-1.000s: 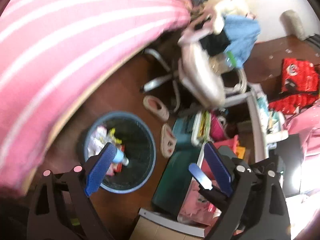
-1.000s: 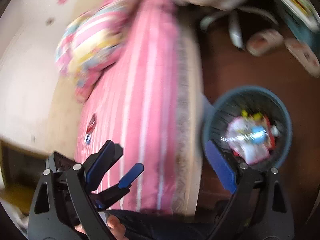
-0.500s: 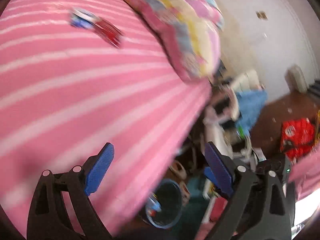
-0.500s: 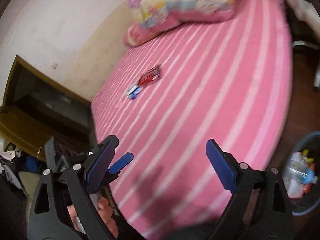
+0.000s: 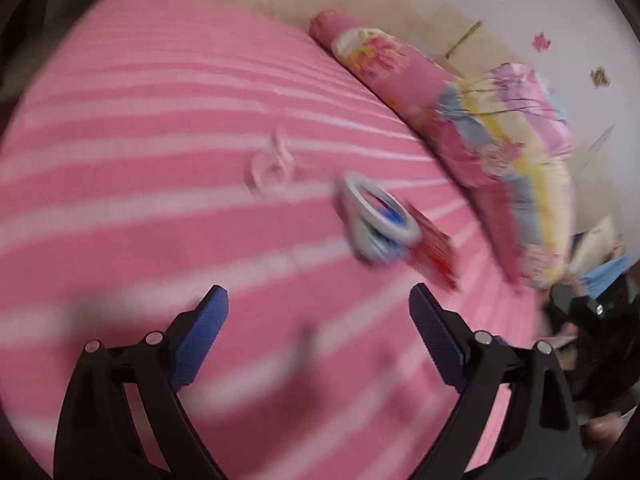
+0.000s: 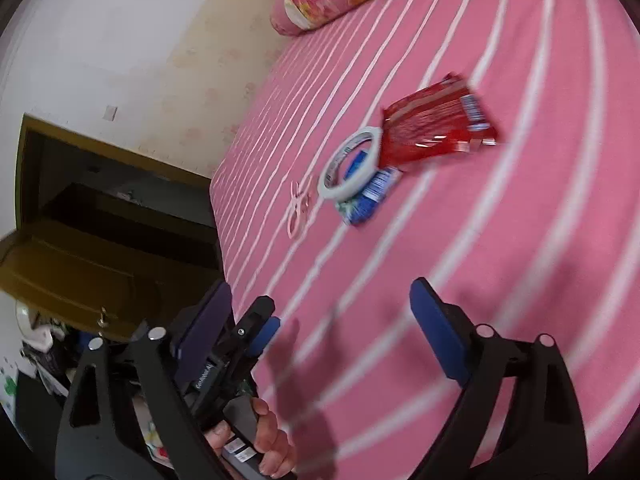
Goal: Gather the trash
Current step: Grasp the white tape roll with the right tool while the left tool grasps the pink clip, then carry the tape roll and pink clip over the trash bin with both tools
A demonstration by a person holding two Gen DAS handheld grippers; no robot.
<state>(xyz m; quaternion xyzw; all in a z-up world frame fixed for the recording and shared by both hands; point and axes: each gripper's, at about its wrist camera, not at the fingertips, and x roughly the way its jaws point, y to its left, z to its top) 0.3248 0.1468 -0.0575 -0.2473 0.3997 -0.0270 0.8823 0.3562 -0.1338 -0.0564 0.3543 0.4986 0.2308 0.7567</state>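
On the pink striped bed (image 6: 520, 240) lies a red snack wrapper (image 6: 436, 128) next to a white tape roll (image 6: 350, 166), which rests on a blue wrapper (image 6: 368, 200). Pink scissors (image 6: 300, 212) lie just left of them. The left wrist view shows the same tape roll (image 5: 376, 216), red wrapper (image 5: 432, 252) and scissors (image 5: 272, 160), blurred. My left gripper (image 5: 316, 308) is open and empty, short of the pile. My right gripper (image 6: 320, 300) is also wide, its jaws closing slightly with nothing between them. A hand (image 6: 268, 436) holds the left gripper (image 6: 248, 332) at the bed's edge.
A flowered pillow (image 5: 500, 160) and a pink bolster (image 6: 312, 4) lie along the wall at the bed's far side. A dark wooden door frame (image 6: 100, 220) and clutter (image 6: 40, 344) stand beyond the bed's left edge.
Both grippers swung away from the blue trash bin on the floor and over the bed. The wrappers and tape roll are now much nearer in both views. Nothing was picked up.
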